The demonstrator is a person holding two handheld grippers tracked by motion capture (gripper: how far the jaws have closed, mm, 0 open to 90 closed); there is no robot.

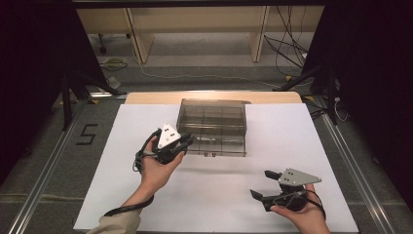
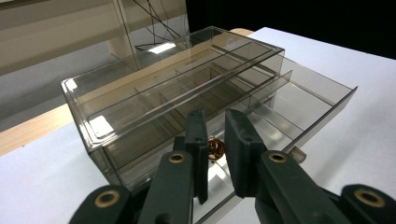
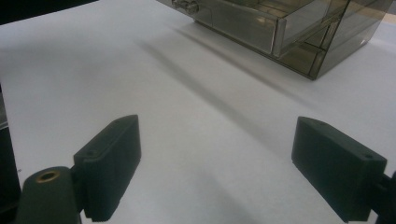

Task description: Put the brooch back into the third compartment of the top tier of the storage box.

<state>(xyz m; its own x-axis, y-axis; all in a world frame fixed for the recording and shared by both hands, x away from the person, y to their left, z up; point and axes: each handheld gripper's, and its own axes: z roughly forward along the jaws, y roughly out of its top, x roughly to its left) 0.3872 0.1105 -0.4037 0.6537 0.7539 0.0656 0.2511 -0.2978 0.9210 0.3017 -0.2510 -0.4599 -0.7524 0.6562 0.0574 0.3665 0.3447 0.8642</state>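
A smoky clear plastic drawer box (image 1: pixel 212 114) stands at the far middle of the white table. Its lower drawer (image 2: pixel 322 100) is pulled out toward me and is split into compartments. My left gripper (image 1: pixel 189 140) hovers at the drawer's front left corner. In the left gripper view its jaws stand close together over the front compartment, and the left gripper (image 2: pixel 217 119) is shut on a small coppery piece (image 2: pixel 215 148) that spans the narrow gap. My right gripper (image 1: pixel 260 183) rests near the front right of the table, apart from the box. The right gripper (image 3: pixel 217 128) is open wide with nothing between its jaws.
The white sheet (image 1: pixel 146 195) covers the table, with a wooden edge (image 1: pixel 146 97) showing behind it. Metal rails run along both sides of the table. Desks and cables (image 1: pixel 287 44) lie on the floor beyond. The box (image 3: pixel 299 28) sits ahead of the right gripper.
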